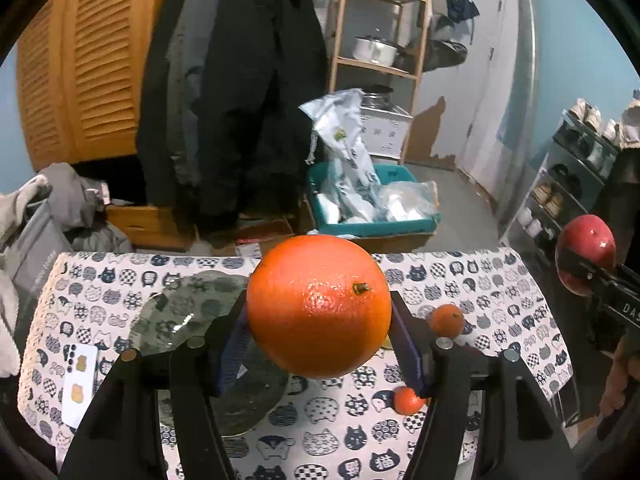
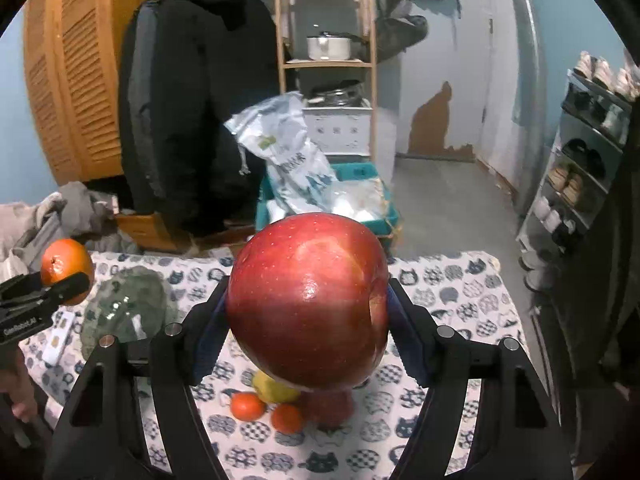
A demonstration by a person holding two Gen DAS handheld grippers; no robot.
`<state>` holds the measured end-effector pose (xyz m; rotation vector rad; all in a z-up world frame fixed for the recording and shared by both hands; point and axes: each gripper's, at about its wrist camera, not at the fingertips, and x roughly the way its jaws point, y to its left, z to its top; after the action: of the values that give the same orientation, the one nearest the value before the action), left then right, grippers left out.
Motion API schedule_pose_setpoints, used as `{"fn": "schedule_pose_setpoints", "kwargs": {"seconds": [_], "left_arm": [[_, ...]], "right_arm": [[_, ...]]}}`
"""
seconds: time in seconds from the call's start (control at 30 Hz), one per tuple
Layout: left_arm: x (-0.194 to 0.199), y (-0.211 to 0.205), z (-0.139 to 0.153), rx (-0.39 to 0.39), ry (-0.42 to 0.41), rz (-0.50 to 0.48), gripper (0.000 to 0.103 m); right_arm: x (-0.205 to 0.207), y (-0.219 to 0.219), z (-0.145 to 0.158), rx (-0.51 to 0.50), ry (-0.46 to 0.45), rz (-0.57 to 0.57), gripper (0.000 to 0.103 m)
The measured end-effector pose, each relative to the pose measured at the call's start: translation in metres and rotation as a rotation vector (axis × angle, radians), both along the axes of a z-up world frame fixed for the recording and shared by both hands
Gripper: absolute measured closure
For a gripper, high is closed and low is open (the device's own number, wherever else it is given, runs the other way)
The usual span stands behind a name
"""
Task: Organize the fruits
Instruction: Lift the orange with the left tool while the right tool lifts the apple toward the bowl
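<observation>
The table wears a white cloth printed with cat faces, and glass plates lie on its left part. Above it the left gripper holds an orange between its fingers, and the right gripper holds a red apple. Small tangerines and a lemon rest on the cloth. Behind are dark coats, a wooden shelf, and a shoe rack.
</observation>
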<state>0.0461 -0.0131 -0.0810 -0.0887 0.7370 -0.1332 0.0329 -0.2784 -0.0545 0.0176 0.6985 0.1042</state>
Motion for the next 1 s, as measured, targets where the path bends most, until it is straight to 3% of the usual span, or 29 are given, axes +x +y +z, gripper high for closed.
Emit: {"fn": "schedule_pose_setpoints", "kwargs": {"seconds": [0.47, 0.73, 1.0], "left_arm": [[0.004, 0.074, -0.011, 0.022, 0.013, 0.147, 0.037], [0.009, 0.122, -0.034, 0.032, 0.060, 0.232, 0.037], [0.013, 0.154, -0.065, 0.049, 0.124, 0.273, 0.037]], "right_arm": [[0.042, 0.096, -0.013, 0.051, 0.057, 0.180, 0.030], [0.069, 0.167, -0.036, 0.086, 0.135, 0.301, 0.030], [0.093, 0.220, -0.070, 0.091, 0.227, 0.351, 0.030]]}}
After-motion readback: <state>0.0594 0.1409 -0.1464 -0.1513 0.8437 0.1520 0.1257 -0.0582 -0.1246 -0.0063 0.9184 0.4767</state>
